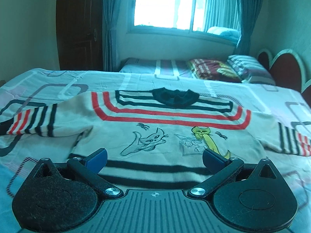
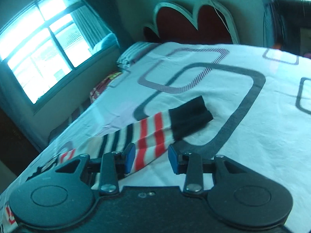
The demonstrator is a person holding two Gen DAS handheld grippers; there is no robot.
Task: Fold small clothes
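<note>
A small cream sweater (image 1: 155, 132) lies flat, front up, on the patterned bed sheet (image 1: 58, 81). It has red and dark stripes, cat drawings and a dark collar (image 1: 175, 97). Its striped sleeves spread out to the left (image 1: 31, 122) and right (image 1: 291, 139). My left gripper (image 1: 154, 159) stands wide open just over the striped hem, nothing between its blue pads. In the right wrist view a striped sleeve (image 2: 147, 130) with a black cuff (image 2: 188, 116) lies on the sheet. My right gripper (image 2: 151, 160) is partly open with the sleeve passing between its pads, and gaps still show.
A second bed beyond carries a striped pillow (image 1: 246, 68) and a folded dark red blanket (image 1: 211, 68). A scalloped red headboard (image 2: 194, 23) stands at the bed's end. A bright window (image 1: 175, 3) with curtains and a dark door (image 1: 79, 25) line the far wall.
</note>
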